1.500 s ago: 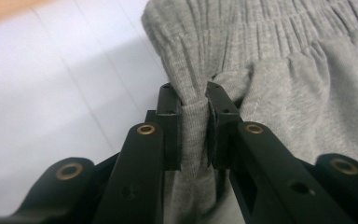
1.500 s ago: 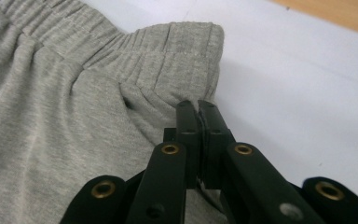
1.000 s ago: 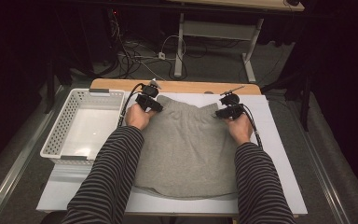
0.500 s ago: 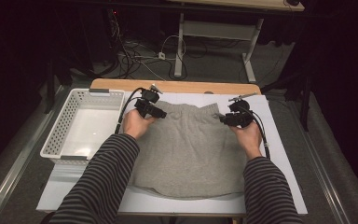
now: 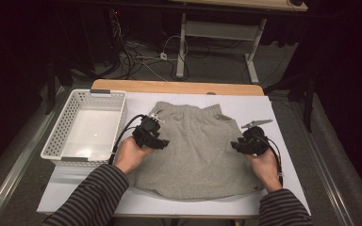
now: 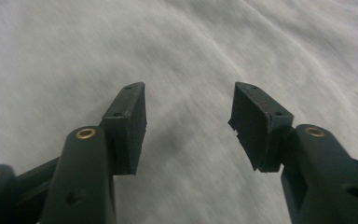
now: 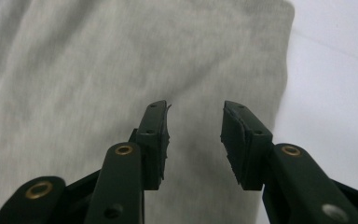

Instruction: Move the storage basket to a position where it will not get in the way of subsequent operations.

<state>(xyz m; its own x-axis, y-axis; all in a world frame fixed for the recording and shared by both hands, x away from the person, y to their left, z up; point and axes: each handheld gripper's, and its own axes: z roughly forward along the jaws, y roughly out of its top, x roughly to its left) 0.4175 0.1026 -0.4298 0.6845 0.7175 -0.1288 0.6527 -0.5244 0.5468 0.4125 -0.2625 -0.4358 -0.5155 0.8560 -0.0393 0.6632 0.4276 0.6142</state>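
1. The grey shorts lie flat on the desk, waistband at the far edge, beside the white basket.
2. Both tongs, left and right, have just been opening and hold nothing.
3. Lower each onto a side edge, pinching both layers evenly before folding.

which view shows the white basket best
The high view: the white basket sits whole at the table's left, beside the grey garment, with its rim, slotted walls and bare floor plain. The left gripper view and right gripper view look along open jaws at grey cloth, so they add nothing on the basket.
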